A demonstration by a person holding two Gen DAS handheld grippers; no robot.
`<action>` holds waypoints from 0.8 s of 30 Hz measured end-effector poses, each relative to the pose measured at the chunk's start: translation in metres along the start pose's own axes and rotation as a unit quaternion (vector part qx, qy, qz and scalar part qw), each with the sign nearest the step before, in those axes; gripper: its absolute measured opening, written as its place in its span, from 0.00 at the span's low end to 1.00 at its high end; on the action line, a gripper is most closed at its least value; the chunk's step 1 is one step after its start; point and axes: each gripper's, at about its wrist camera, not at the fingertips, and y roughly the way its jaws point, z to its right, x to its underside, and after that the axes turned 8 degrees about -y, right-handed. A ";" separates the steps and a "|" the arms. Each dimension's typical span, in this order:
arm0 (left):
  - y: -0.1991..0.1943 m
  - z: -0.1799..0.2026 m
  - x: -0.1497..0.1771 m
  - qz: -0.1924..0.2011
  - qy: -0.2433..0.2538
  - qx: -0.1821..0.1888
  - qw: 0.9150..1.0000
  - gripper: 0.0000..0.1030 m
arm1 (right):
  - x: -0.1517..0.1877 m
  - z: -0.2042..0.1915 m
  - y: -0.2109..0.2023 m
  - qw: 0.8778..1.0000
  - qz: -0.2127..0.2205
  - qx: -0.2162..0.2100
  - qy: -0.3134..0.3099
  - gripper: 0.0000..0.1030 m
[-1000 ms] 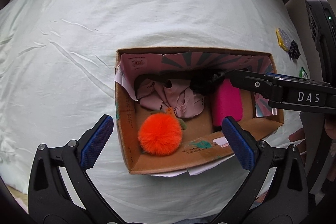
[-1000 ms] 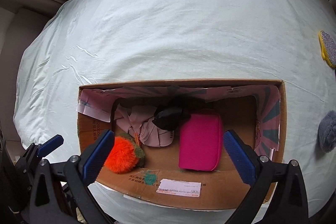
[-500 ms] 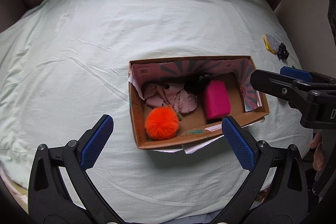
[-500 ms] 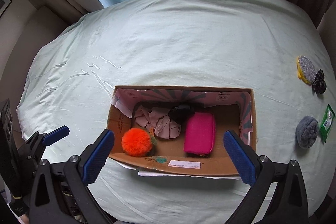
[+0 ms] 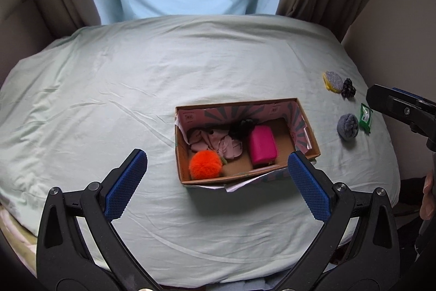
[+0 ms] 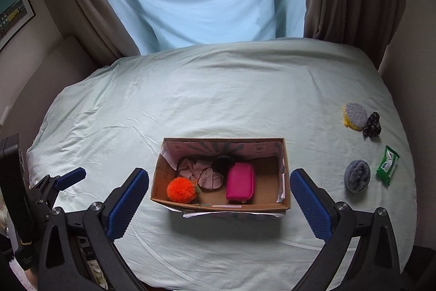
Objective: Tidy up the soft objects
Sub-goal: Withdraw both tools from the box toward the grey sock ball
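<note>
Tongs hover wide apart and empty above a bed (image 6: 218, 89) draped in a pale green sheet, the left tongs (image 5: 218, 182) and the right tongs (image 6: 219, 199) each framing a cardboard box (image 6: 218, 206) that sits near the bed's front edge. Inside the box lie an orange pompom (image 6: 181, 188), a crumpled pink cloth (image 6: 204, 173), a small black item (image 6: 223, 162) and a pink pouch (image 6: 241, 186), leaving bare floor at the box's right end. Four things wait well apart from the box on the bed's right side: a grey puff (image 6: 357, 175), a green packet (image 6: 387, 165) just beside it, a yellow-backed scrubber (image 6: 354, 116) and a dark scrunchie (image 6: 373, 124) touching the scrubber.

The job looks about half done, with the right-hand group the likely next target. Trouble could come from several quarters. The grey puff and green packet lie near the bed's edge, so a glancing approach may nudge either one to the floor. The scrubber and scrunchie touch, so a pinch on one could drag the other. The sheet is loose and wrinkled, and tongs pressed too deep may snag fabric along with the object. The box rests on soft bedding and could shift or tip if bumped during a drop.
</note>
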 end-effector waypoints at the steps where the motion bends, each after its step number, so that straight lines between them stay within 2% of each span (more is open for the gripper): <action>1: -0.008 0.001 0.000 0.006 -0.004 -0.001 1.000 1.00 | 0.001 0.003 -0.010 1.000 0.010 0.008 0.002 1.00; 4: -0.030 0.005 0.000 0.024 -0.018 -0.003 1.000 1.00 | 0.004 0.015 -0.041 0.999 0.044 0.031 0.008 1.00; 11: -0.087 0.036 0.007 0.100 -0.013 -0.031 0.994 1.00 | 0.022 0.046 -0.108 0.989 0.124 0.076 -0.009 1.00; 17: -0.112 0.083 0.014 0.133 -0.032 -0.034 0.990 1.00 | 0.039 0.093 -0.137 0.987 0.136 0.089 -0.005 1.00; 21: -0.108 0.127 0.015 0.133 -0.017 -0.035 0.990 1.00 | 0.048 0.137 -0.151 0.985 0.143 0.092 0.015 1.00; 24: -0.099 0.162 0.014 0.131 -0.014 -0.022 0.991 1.00 | 0.053 0.172 -0.156 0.984 0.145 0.102 0.028 1.00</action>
